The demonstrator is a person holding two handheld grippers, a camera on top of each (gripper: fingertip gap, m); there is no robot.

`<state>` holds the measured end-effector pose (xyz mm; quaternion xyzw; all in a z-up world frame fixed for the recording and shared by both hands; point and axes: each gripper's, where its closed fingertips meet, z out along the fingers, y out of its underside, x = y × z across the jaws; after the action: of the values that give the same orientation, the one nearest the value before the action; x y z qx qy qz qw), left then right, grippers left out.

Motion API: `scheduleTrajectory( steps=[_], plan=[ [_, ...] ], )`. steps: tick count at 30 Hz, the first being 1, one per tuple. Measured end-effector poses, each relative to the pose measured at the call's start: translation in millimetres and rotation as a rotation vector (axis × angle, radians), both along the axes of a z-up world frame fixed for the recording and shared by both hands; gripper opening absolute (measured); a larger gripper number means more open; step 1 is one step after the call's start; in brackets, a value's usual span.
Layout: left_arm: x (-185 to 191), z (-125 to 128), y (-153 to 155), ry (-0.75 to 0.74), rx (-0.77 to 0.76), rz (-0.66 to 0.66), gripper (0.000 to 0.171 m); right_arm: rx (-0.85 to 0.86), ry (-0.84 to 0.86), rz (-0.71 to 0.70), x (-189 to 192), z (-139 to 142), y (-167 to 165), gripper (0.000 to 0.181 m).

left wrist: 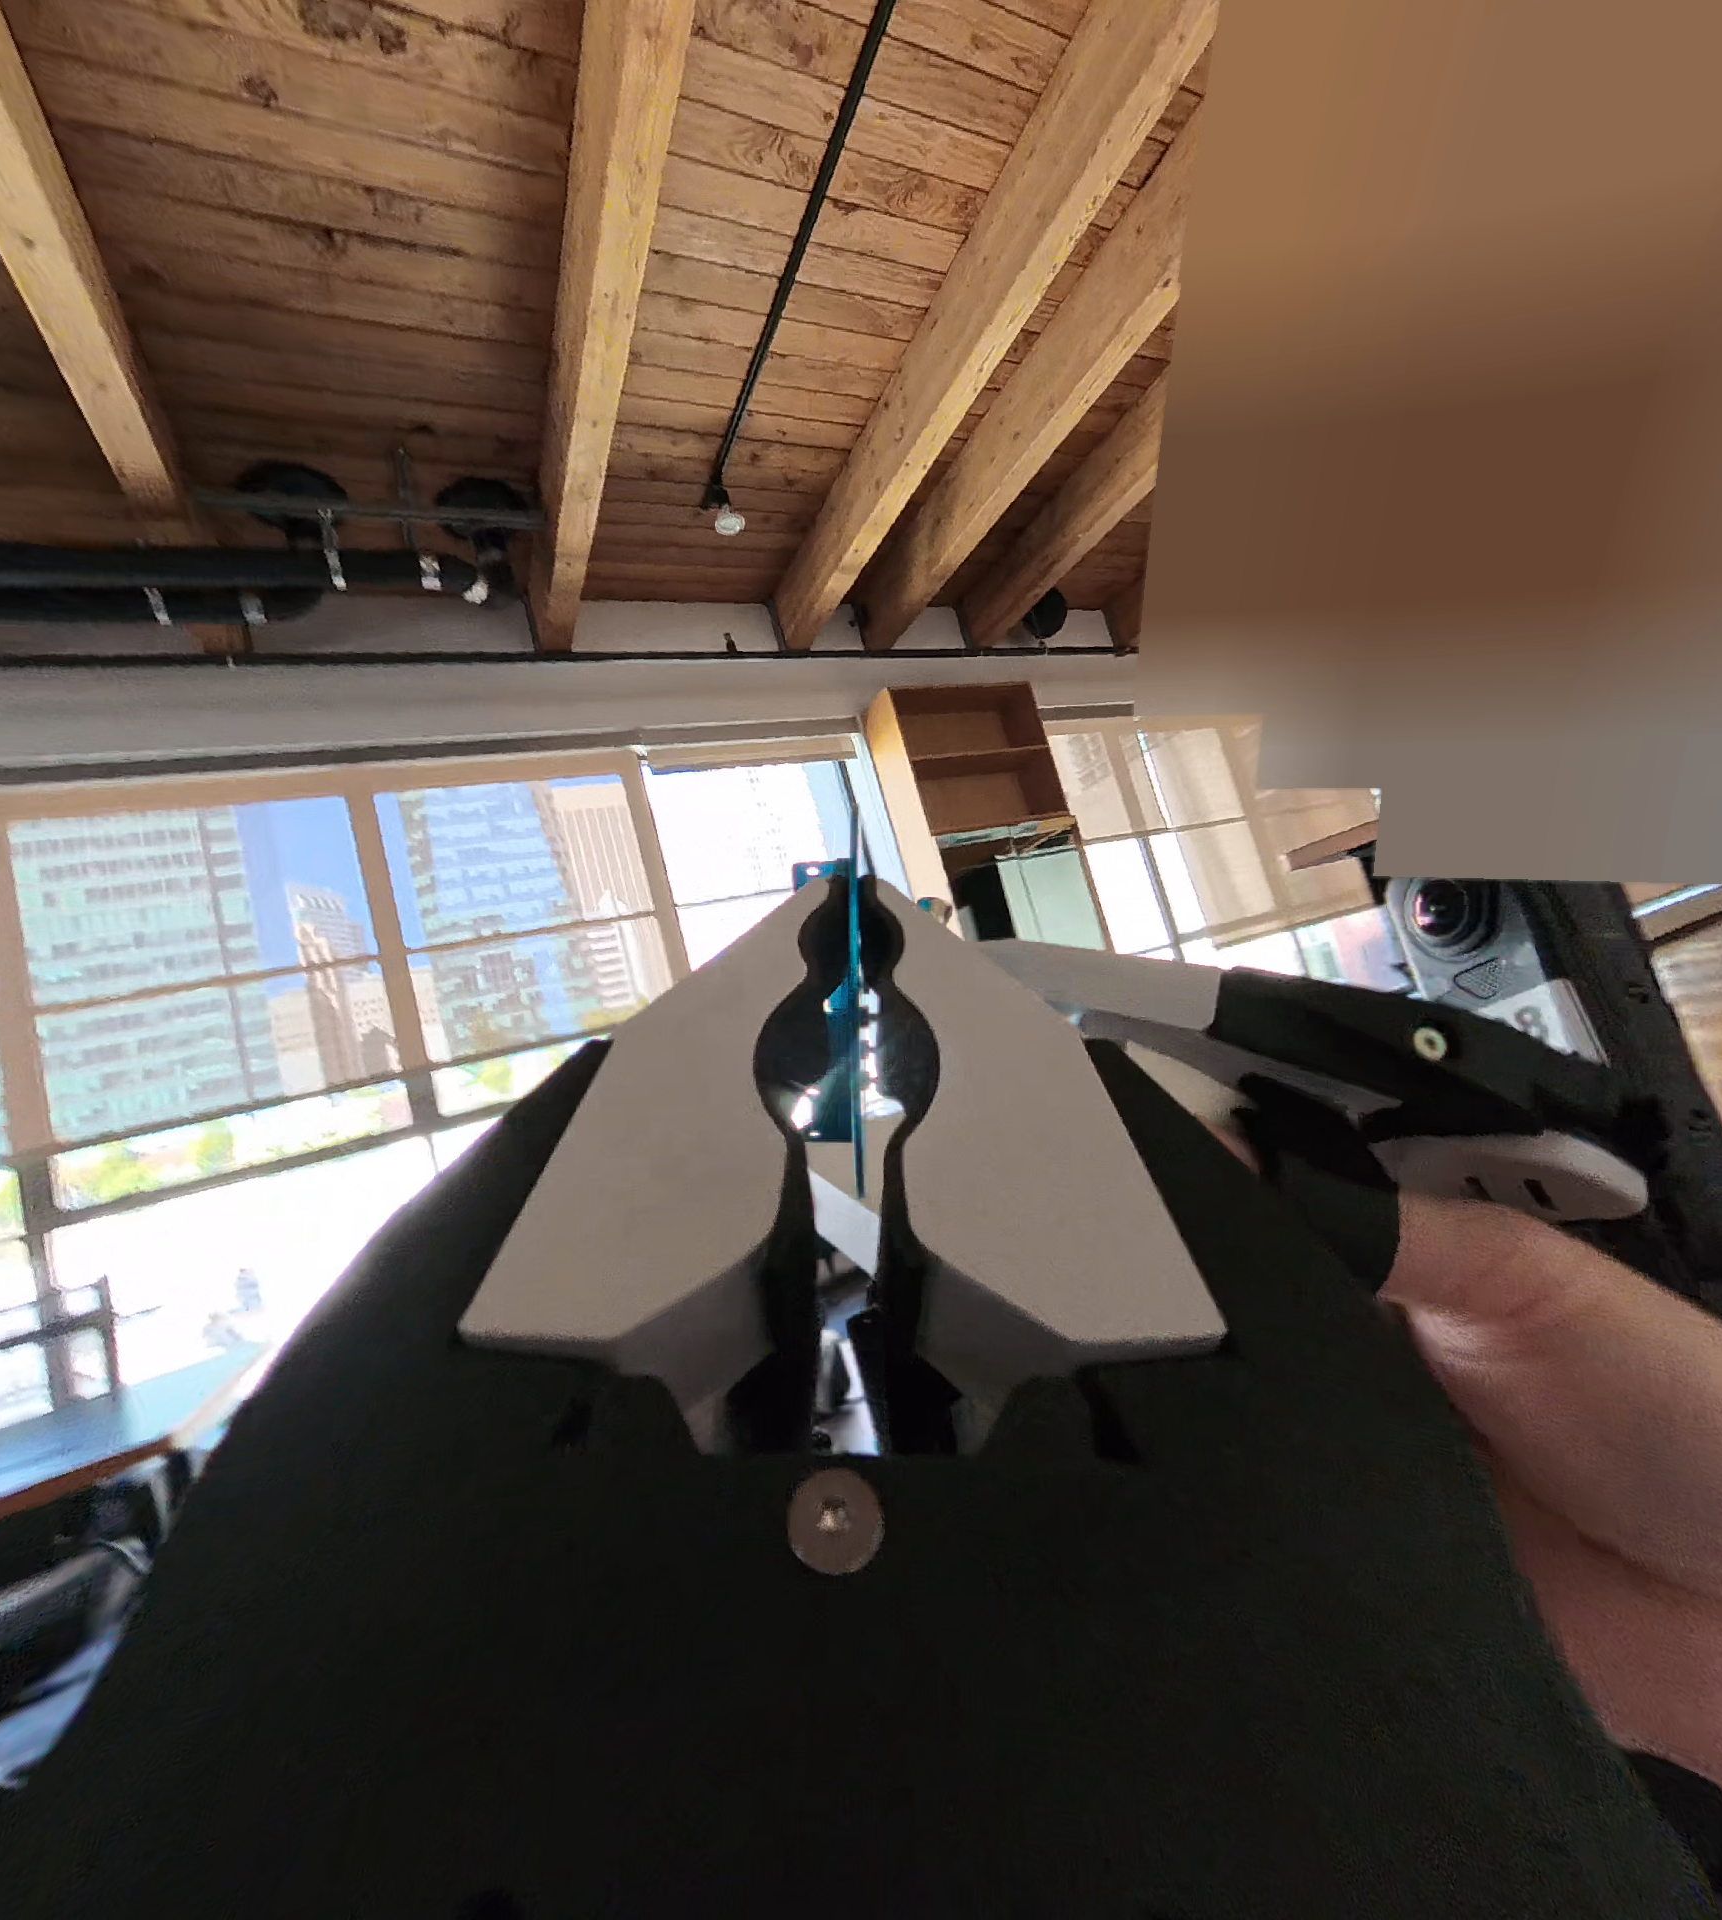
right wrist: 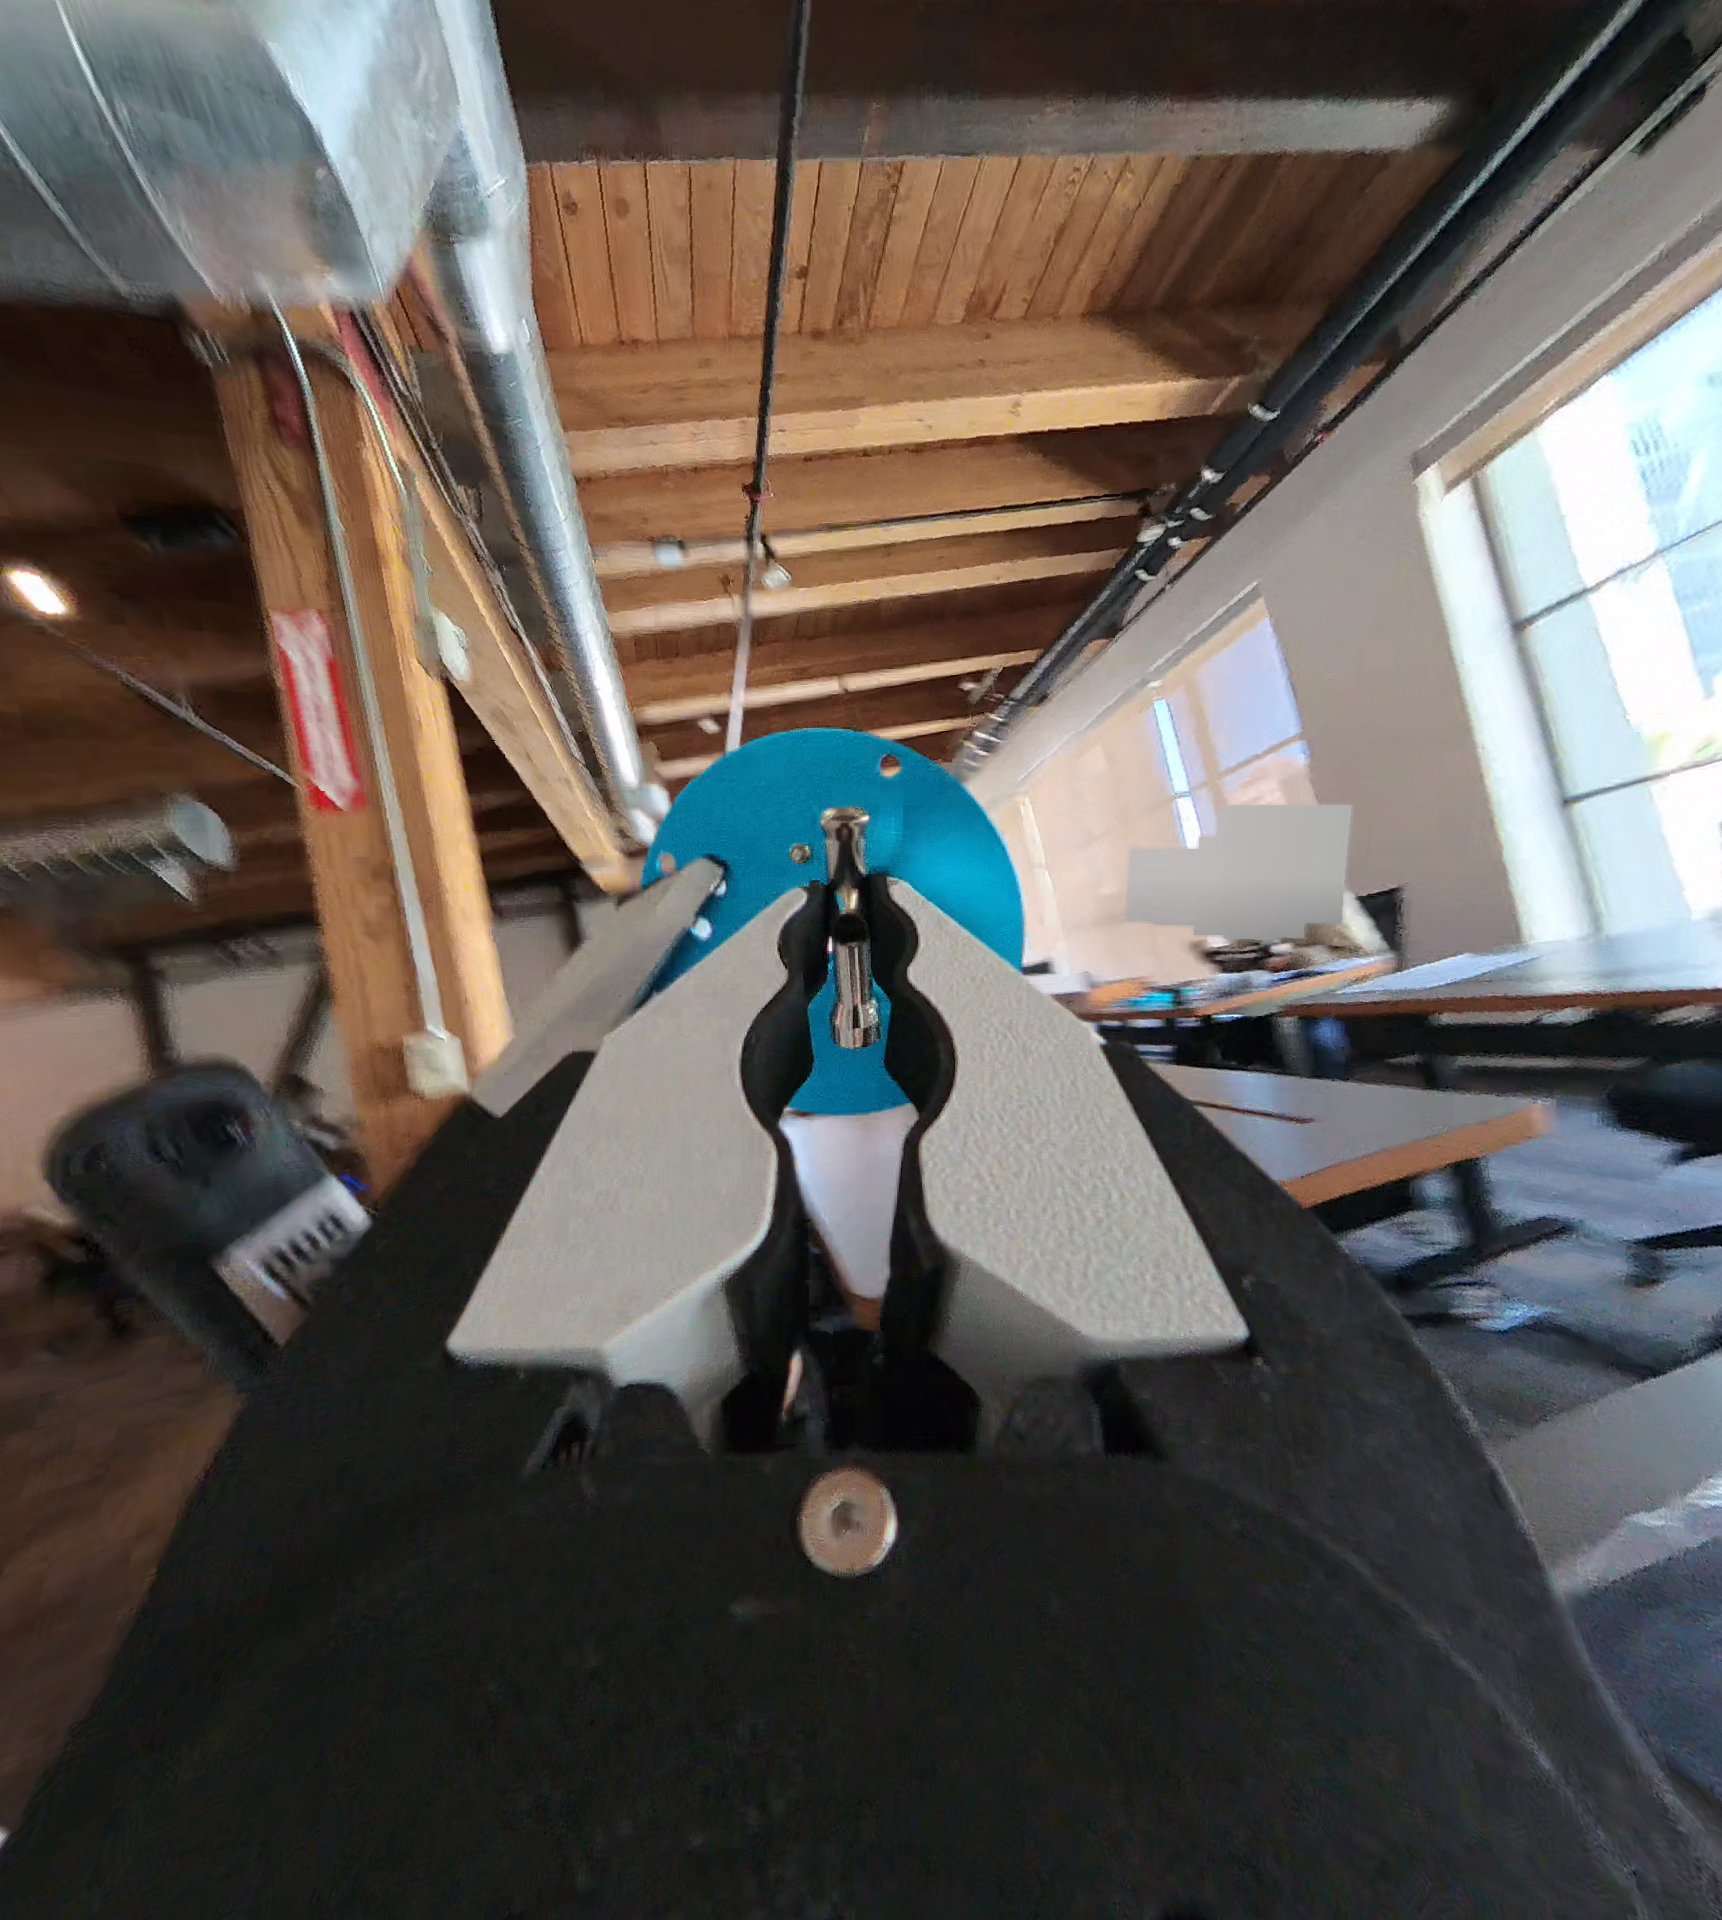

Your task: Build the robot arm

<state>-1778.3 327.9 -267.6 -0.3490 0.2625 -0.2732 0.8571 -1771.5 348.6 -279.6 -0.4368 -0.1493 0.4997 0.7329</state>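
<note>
I have the left gripper [left wrist: 852,899] clenched on the edge of a stiff, thin blue disc [right wrist: 784,821] and the right gripper [right wrist: 846,894] clamping a slippery chrome pin [right wrist: 849,966] (small, easily dropped) against its face.

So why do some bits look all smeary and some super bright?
Right wrist view: the edges are motion-blurred, like the silver duct and black chair, while the blue disc and metal pin stay sharp. Left wrist view: the windows glare white near the bottom, and the beams fan out from the wide lens.
</note>
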Motion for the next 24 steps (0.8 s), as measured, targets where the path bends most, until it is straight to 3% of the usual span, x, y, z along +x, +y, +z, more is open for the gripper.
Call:
scheduleTrajectory(
  steps=[3,5,8,11,18,24],
  plan=[
    [-8,-1,2,-0.024,-0.049,-0.034,0.000,0.250,-0.245,-0.197,-2,4,-19,0.006],
    [-11,-2,1,-0.011,-0.061,-0.045,0.000,0.435,-0.530,-0.462,4,7,-21,0.006],
    [-12,-2,-5,0.014,-0.040,-0.029,0.000,0.755,-1.004,-0.740,-2,3,-21,0.007],
    [-10,-2,-11,0.047,-0.006,0.014,0.000,0.953,-1.306,-0.878,-4,-4,-17,0.007],
    [-5,-3,-18,0.060,0.004,-0.010,0.000,1.182,-1.406,-0.947,-10,-5,-29,0.007],
    [-5,-3,-21,0.055,-0.004,-0.046,0.000,1.181,-1.445,-0.975,-5,-3,-24,0.007]
  ],
)
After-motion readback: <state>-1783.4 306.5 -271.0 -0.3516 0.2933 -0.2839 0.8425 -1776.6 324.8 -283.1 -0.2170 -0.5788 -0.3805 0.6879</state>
